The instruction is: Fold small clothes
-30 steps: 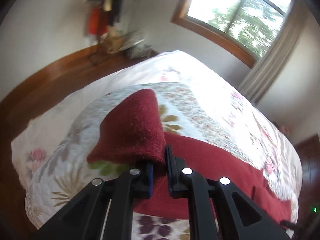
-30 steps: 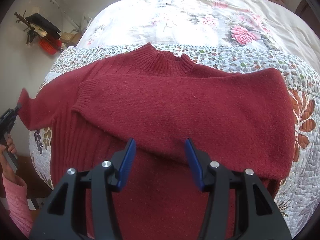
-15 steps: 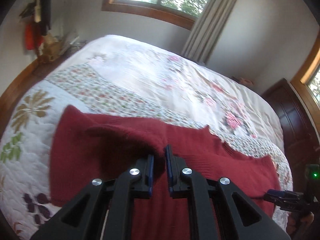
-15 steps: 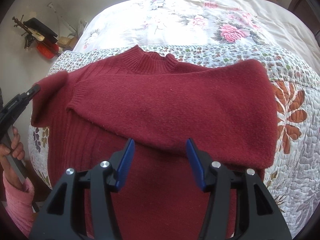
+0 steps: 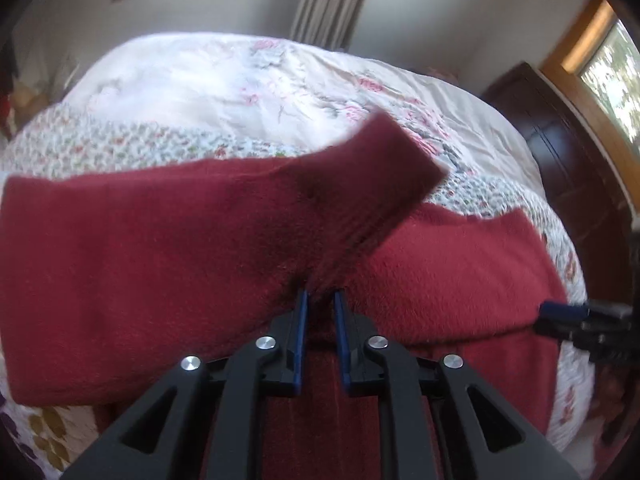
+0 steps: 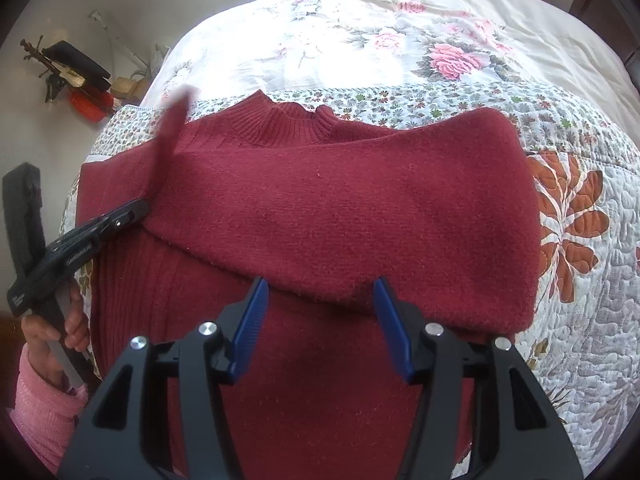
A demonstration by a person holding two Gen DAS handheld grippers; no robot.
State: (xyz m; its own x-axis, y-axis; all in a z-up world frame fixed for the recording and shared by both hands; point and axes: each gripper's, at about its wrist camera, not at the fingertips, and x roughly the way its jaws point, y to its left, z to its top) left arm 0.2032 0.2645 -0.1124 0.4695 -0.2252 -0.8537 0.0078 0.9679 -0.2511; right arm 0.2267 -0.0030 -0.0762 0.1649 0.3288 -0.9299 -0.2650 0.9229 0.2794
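Note:
A dark red knit sweater (image 6: 340,208) lies face up on the bed, with one sleeve folded across its chest. My left gripper (image 5: 320,300) is shut on the other sleeve (image 5: 200,240) and holds it raised over the sweater's body, the ribbed cuff (image 5: 400,160) sticking up past the fingers. In the right wrist view the left gripper (image 6: 136,212) sits at the sweater's left shoulder with the cuff (image 6: 172,128) standing above it. My right gripper (image 6: 320,304) hovers open over the sweater's lower body with nothing between its blue pads (image 6: 250,320). It also shows at the right edge (image 5: 552,312).
A floral quilt (image 6: 580,280) covers the bed under and around the sweater. Dark wooden furniture (image 5: 560,140) stands beside the bed, under a window. Clutter (image 6: 80,76) sits on the floor by the wall. A hand in a pink sleeve (image 6: 44,412) holds the left gripper.
My left gripper has carried the sleeve from the bed's left side inward over the sweater's body. The right gripper has stayed open and nearly still.

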